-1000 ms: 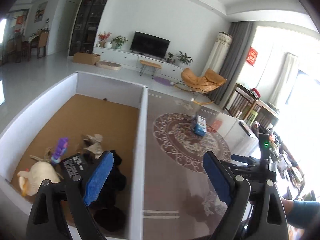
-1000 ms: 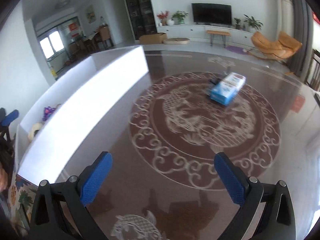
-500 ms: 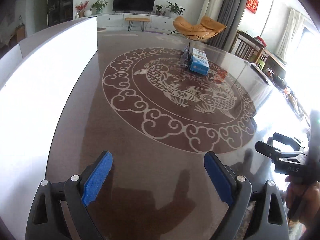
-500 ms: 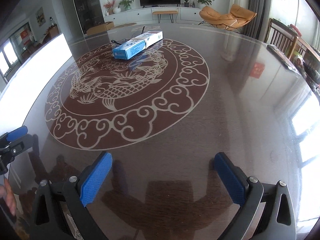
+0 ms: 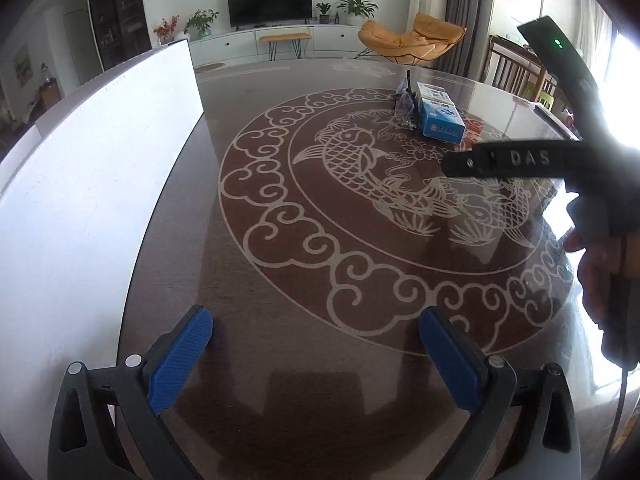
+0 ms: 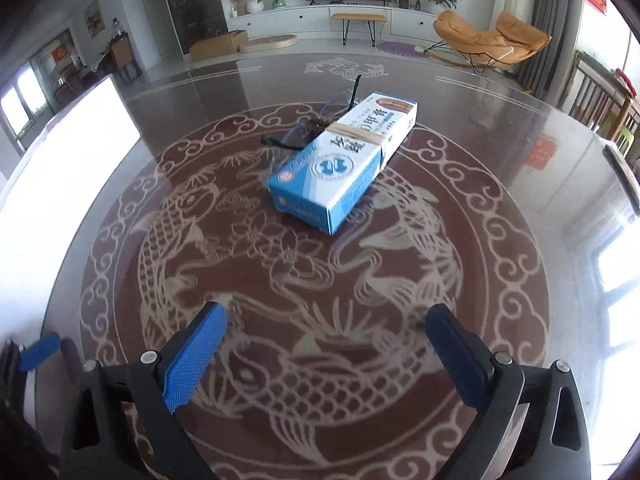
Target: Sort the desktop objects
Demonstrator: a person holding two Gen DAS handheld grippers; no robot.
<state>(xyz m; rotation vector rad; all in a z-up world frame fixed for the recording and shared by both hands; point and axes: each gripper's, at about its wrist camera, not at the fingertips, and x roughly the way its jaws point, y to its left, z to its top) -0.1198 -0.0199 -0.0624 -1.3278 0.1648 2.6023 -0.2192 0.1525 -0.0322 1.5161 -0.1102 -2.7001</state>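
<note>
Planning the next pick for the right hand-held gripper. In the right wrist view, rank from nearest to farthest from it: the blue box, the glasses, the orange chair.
1. Blue box: nearest, on the table ahead of the open right hand-held gripper, slightly right of centre.
2. Glasses: just behind the box, against its left side.
3. Orange chair: farthest, on the floor beyond the table, upper right.

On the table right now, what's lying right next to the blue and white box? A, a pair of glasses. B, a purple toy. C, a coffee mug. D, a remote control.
A: a pair of glasses with dark arms and clear lenses lies against the far side of the blue and white box on the table.
</note>
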